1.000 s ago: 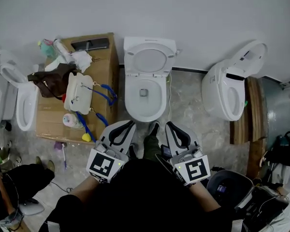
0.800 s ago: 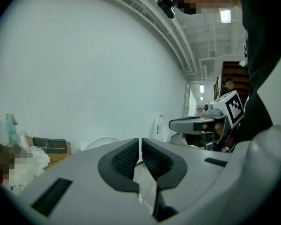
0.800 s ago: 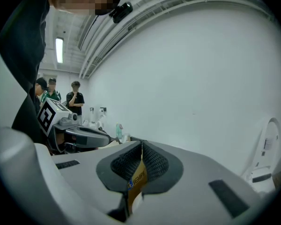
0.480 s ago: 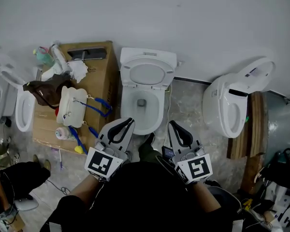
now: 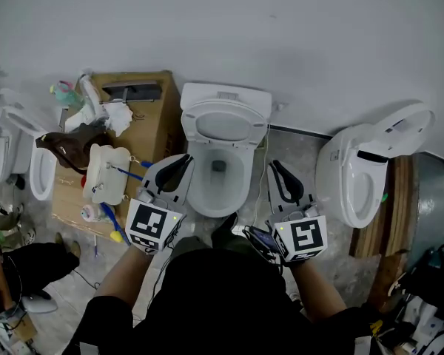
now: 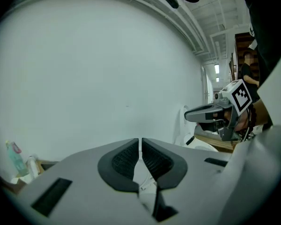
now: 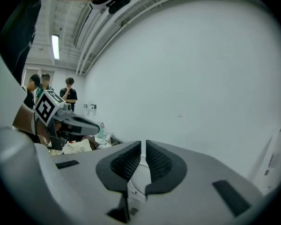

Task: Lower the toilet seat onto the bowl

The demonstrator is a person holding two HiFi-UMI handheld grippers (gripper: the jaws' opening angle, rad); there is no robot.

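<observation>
The white toilet stands against the wall in the middle of the head view. Its seat (image 5: 226, 122) is raised and leans back on the tank, above the uncovered bowl (image 5: 196, 198). My left gripper (image 5: 183, 160) is shut and holds nothing; it hovers at the bowl's left rim. At the bowl's right side my right gripper (image 5: 275, 166) is likewise shut and holds nothing. The left gripper view has the left gripper's (image 6: 140, 142) pads together before the bare wall. In the right gripper view the right gripper's (image 7: 143, 146) pads also meet, with part of the toilet showing just below them.
A cardboard box (image 5: 154, 128) left of the toilet carries a white bag (image 5: 103, 174), a brown bag (image 5: 72, 145) and bottles. Another toilet (image 5: 359, 170) stands to the right beside wooden boards (image 5: 401, 198), and a third toilet (image 5: 26, 161) stands at far left. People (image 7: 68, 95) stand in the background.
Both grippers have moved forward from below the bowl and now flank its left and right sides. The head view has shifted closer to the toilet. The jaws stayed shut.
</observation>
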